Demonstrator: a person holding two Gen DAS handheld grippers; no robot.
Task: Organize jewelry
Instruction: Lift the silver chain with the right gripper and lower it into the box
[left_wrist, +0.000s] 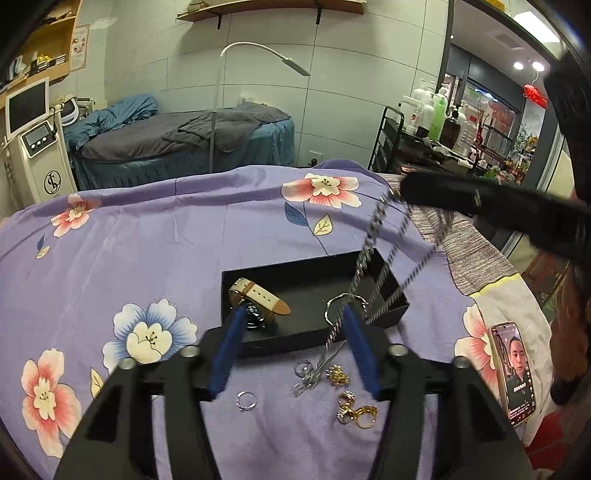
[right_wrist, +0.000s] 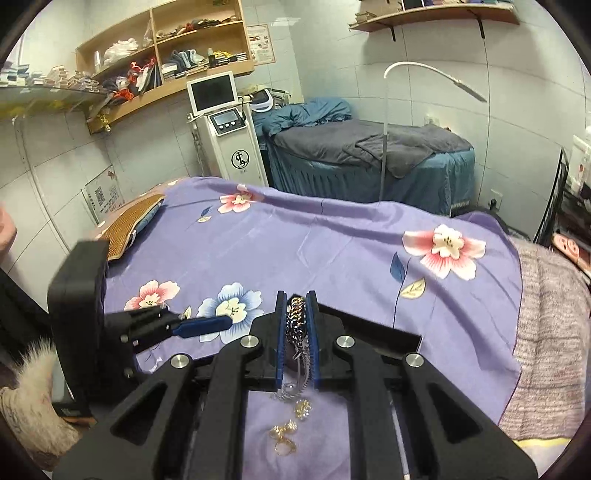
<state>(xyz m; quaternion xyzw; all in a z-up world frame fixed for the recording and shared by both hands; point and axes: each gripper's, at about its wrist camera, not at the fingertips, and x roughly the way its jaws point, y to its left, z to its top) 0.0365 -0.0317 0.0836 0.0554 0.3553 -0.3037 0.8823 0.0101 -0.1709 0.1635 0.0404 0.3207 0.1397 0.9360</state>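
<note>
A black open box (left_wrist: 317, 273) lies on the purple floral sheet (left_wrist: 166, 240) and holds a watch with a white strap (left_wrist: 260, 297). My left gripper (left_wrist: 293, 314) is open, its blue fingers (left_wrist: 231, 350) just over the box's near edge. My right gripper (right_wrist: 297, 299) is shut on silver chain necklaces (right_wrist: 297, 321); in the left wrist view the chains (left_wrist: 373, 258) hang from it over the box, their ends trailing on the sheet. Loose gold rings (left_wrist: 356, 408), a silver ring (left_wrist: 246, 400) and a gold charm (left_wrist: 337, 374) lie in front of the box.
A phone (left_wrist: 513, 373) with a lit screen lies at the right on the sheet. A grey striped blanket (right_wrist: 550, 332) covers the bed's right end. A second bed (right_wrist: 369, 158), a floor lamp (right_wrist: 386, 140) and a white machine (right_wrist: 229, 136) stand behind.
</note>
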